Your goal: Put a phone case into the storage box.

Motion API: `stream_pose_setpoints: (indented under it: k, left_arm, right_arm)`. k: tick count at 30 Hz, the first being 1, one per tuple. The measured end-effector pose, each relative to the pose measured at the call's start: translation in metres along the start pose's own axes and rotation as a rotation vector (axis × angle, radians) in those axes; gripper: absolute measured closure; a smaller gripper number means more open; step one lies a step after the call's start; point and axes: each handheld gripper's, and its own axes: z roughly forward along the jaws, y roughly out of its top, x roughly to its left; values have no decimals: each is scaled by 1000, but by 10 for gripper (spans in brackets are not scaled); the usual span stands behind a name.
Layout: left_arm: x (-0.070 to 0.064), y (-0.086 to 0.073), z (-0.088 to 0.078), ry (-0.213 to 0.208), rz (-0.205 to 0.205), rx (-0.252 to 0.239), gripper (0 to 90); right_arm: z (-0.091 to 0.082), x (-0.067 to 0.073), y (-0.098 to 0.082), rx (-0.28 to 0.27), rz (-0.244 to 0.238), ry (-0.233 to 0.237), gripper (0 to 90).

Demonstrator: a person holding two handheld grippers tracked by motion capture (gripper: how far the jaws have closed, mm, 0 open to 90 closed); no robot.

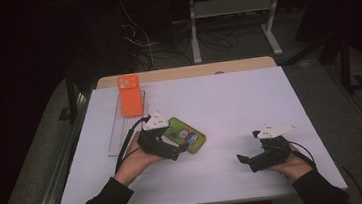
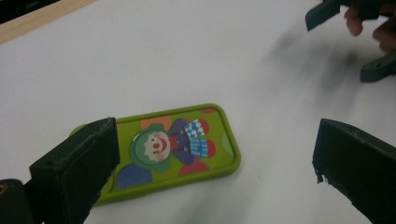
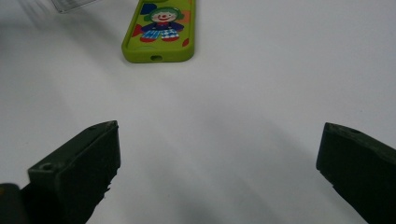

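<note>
glossy rounded green clown case, matte white table.

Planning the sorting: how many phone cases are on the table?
2. The green clown case lies flat by the left hand-held gripper; the orange case sits on the clear tray at the far left.

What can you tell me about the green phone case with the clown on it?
The green phone case looks like soft, glossy rubber, with rounded corners, a raised rim and a colourful clown picture. One short end has an oval slot. It lies flat on the white table, picture up. The left gripper is open just over it, jaws wide; no grip is visible.
</note>
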Motion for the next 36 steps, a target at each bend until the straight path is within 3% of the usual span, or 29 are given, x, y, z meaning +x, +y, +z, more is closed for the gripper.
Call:
stream_pose_setpoints:
  k: [4, 9, 12, 16, 22, 36]
  left_arm:
    - [0, -9, 0, -14, -3, -21, 4]
    - [1, -16, 3, -24, -12, -14, 4]
    - [3, -19, 5, -39, -24, -21, 4]
    - [5, -21, 6, -41, -5, -28, 4]
    - [8, -23, 5, -44, -18, -55, 5]
    - [16, -20, -3, -42, -22, -84, 5]
  right_arm:
    - [-1, -1, 0, 3, 13, -7, 0]
    - [-1, -2, 2, 9, 24, -7, 0]
    - [-2, -1, 5, 38, 45, 5, 0]
    - [-1, 0, 10, 55, 41, 0, 0]
    - [1, 3, 21, 91, 70, 25, 0]
    - [5, 1, 45, 87, 71, 32, 0]
